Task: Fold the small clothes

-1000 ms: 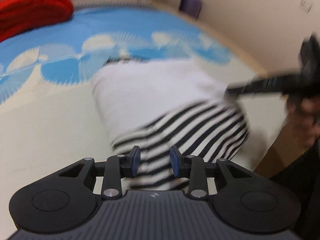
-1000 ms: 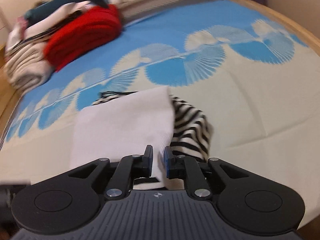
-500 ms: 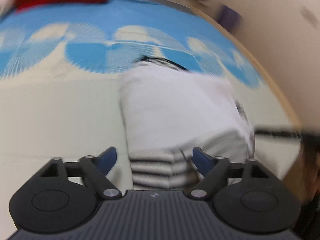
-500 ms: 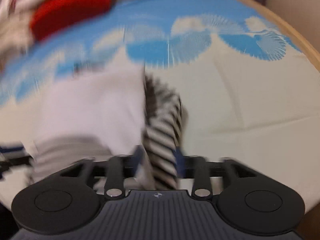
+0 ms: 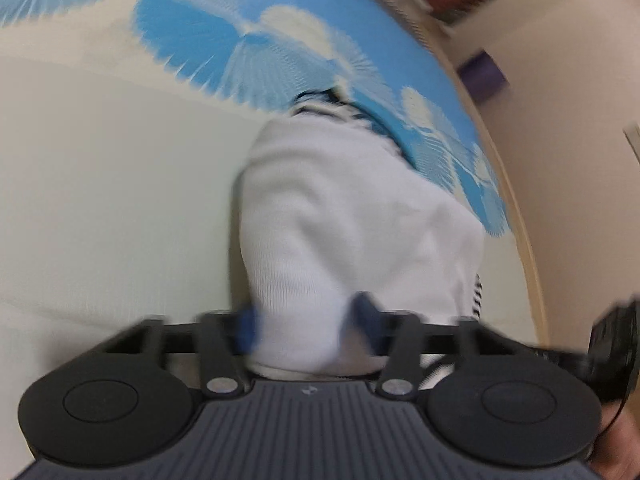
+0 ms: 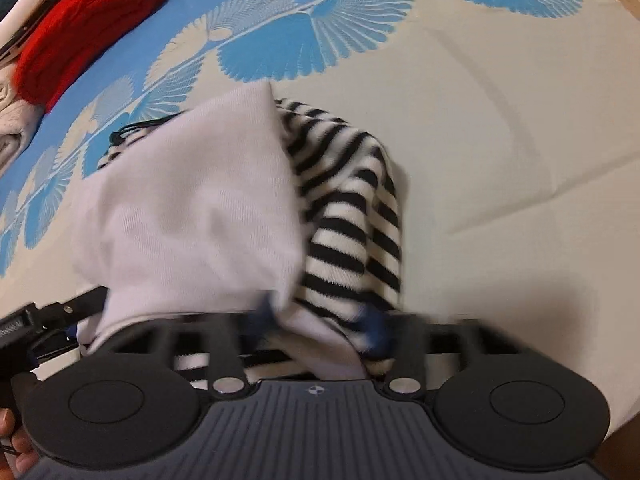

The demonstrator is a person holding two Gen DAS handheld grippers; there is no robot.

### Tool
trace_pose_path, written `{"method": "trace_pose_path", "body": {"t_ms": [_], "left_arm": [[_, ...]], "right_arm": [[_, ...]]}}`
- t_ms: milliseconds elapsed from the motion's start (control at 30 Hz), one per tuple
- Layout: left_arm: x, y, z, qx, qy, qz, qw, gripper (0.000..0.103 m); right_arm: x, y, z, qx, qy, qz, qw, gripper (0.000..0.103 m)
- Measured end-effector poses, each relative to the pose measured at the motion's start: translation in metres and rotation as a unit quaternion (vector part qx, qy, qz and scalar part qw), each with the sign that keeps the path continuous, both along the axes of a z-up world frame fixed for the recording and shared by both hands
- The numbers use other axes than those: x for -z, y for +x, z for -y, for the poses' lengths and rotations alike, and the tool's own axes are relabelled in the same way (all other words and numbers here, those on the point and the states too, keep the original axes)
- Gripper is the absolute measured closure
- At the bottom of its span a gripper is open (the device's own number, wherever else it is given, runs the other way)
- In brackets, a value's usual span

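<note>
Over on the left, the left claw (image 5: pixel 308 328) has just been closing, and there's a bunch of white fabric sitting right between its blue pads. It looks like it's pinching the near hem of the garment (image 5: pixel 352 224), though the frame is smeared enough that I wouldn't swear the pads are pressed tight. From that view the garment is mostly a white ribbed panel lying on the cream part of the bed cover (image 5: pixel 100 184), with a sliver of black and white stripes peeking out along its right edge and at the far end where the blue fan print starts.

Moving right, the right claw (image 6: pixel 320 320) has also just been closing, and it's got a mix of the white layer and the striped layer bunched between its fingers, so pinching both by the look of it. In its view the white panel (image 6: pixel 188 208) is folded over the left of the garment and the striped part (image 6: pixel 344 216) humps up on the right. The other tool pokes in at the lower left edge. Way back in the top left corner there's a red folded blanket (image 6: pixel 84 28) on a pile of other laundry, well apart from the garment.
</note>
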State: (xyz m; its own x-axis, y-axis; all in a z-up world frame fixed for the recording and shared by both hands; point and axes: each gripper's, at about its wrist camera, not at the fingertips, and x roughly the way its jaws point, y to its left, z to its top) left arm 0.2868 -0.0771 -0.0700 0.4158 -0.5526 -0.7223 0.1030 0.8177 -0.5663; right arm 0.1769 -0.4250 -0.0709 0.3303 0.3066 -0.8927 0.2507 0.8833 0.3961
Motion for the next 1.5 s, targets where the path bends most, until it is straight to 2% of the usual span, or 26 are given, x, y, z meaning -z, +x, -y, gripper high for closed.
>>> {"method": "trace_pose_path", "body": {"t_ms": [67,133,233,300,400,467,533,567,600,667,733,767,833,867,900,967,1033,1100,1133,1200,1233,1300,1367,1400,1433,1500], "left_arm": [[-0.017,-0.006,-0.001,0.009,0.015,0.033,0.9993,0.069],[-0.035,-0.011,-0.009,-0.001,0.029,0.068,0.9973,0.071],[-0.060,-0.016,-0.036,-0.029,0.055,0.108,0.9922,0.072],[-0.074,-0.017,-0.060,-0.038,0.096,0.130,0.9861,0.072],[-0.085,-0.024,-0.091,-0.054,0.175,0.164,0.9692,0.072],[-0.086,-0.024,-0.117,-0.085,0.207,0.160,0.9615,0.070],[-0.088,-0.029,-0.138,-0.127,0.240,0.152,0.9504,0.055],[-0.091,-0.033,-0.145,-0.134,0.245,0.149,0.9485,0.055],[-0.094,-0.036,-0.149,-0.128,0.242,0.151,0.9498,0.055],[-0.100,-0.049,-0.141,-0.083,0.236,0.169,0.9533,0.055],[-0.098,-0.060,-0.124,-0.026,0.248,0.184,0.9509,0.055],[-0.086,-0.062,-0.115,-0.002,0.259,0.172,0.9503,0.055],[-0.050,-0.058,-0.101,0.038,0.291,0.102,0.9505,0.054],[-0.036,-0.058,-0.099,0.037,0.308,0.085,0.9468,0.052],[-0.034,-0.061,-0.099,0.023,0.314,0.092,0.9448,0.046],[-0.048,-0.063,-0.101,0.006,0.306,0.091,0.9475,0.046],[-0.069,-0.073,-0.103,0.001,0.297,0.114,0.9482,0.046],[-0.081,-0.083,-0.103,0.011,0.291,0.126,0.9484,0.046],[-0.083,-0.086,-0.102,0.020,0.289,0.123,0.9492,0.046],[-0.067,-0.083,-0.097,0.040,0.295,0.089,0.9507,0.046],[-0.053,-0.082,-0.095,0.045,0.306,0.064,0.9489,0.041],[-0.036,-0.083,-0.091,0.039,0.336,0.054,0.9396,0.028],[-0.047,-0.085,-0.090,0.024,0.340,0.051,0.9388,0.027],[-0.059,-0.089,-0.089,0.017,0.339,0.056,0.9389,0.027],[-0.071,-0.095,-0.089,0.010,0.340,0.072,0.9374,0.026],[-0.100,-0.110,-0.087,-0.007,0.347,0.116,0.9305,0.024]], "right_arm": [[-0.002,0.004,-0.006,-0.005,-0.003,0.007,1.000,0.089],[-0.009,0.006,-0.013,-0.004,-0.003,0.017,1.000,0.092],[-0.023,0.010,-0.026,-0.003,0.024,0.055,0.998,0.093],[-0.035,0.019,-0.044,-0.013,0.040,0.084,0.996,0.093],[-0.046,0.028,-0.083,-0.042,0.057,0.116,0.991,0.093],[-0.052,0.032,-0.116,-0.077,0.053,0.131,0.987,0.093],[-0.052,0.038,-0.146,-0.104,0.041,0.136,0.984,0.093],[-0.050,0.041,-0.159,-0.115,0.034,0.131,0.984,0.093],[-0.046,0.044,-0.168,-0.122,0.028,0.124,0.984,0.093],[-0.043,0.046,-0.185,-0.125,-0.011,0.114,0.986,0.094],[-0.039,0.048,-0.190,-0.117,-0.034,0.098,0.988,0.094],[-0.038,0.050,-0.190,-0.109,-0.033,0.092,0.989,0.094],[-0.038,0.053,-0.194,-0.109,-0.044,0.092,0.989,0.093],[-0.038,0.053,-0.196,-0.110,-0.050,0.092,0.988,0.093],[-0.038,0.050,-0.197,-0.112,-0.056,0.093,0.988,0.093],[-0.035,0.050,-0.199,-0.110,-0.061,0.093,0.988,0.089],[-0.041,0.047,-0.198,-0.103,-0.061,0.098,0.988,0.082],[-0.049,0.044,-0.196,-0.098,-0.052,0.107,0.988,0.078],[-0.053,0.042,-0.196,-0.104,-0.055,0.116,0.986,0.073],[-0.061,0.036,-0.195,-0.112,-0.057,0.130,0.983,0.069],[-0.063,0.034,-0.196,-0.117,-0.054,0.134,0.983,0.067],[-0.056,0.034,-0.200,-0.142,-0.058,0.116,0.981,0.060],[-0.028,0.035,-0.212,-0.187,-0.100,0.050,0.976,0.052],[-0.017,0.033,-0.217,-0.206,-0.130,0.027,0.969,0.052],[-0.015,0.031,-0.220,-0.219,-0.150,0.026,0.964,0.052],[-0.029,0.025,-0.220,-0.225,-0.161,0.065,0.959,0.052]]}}
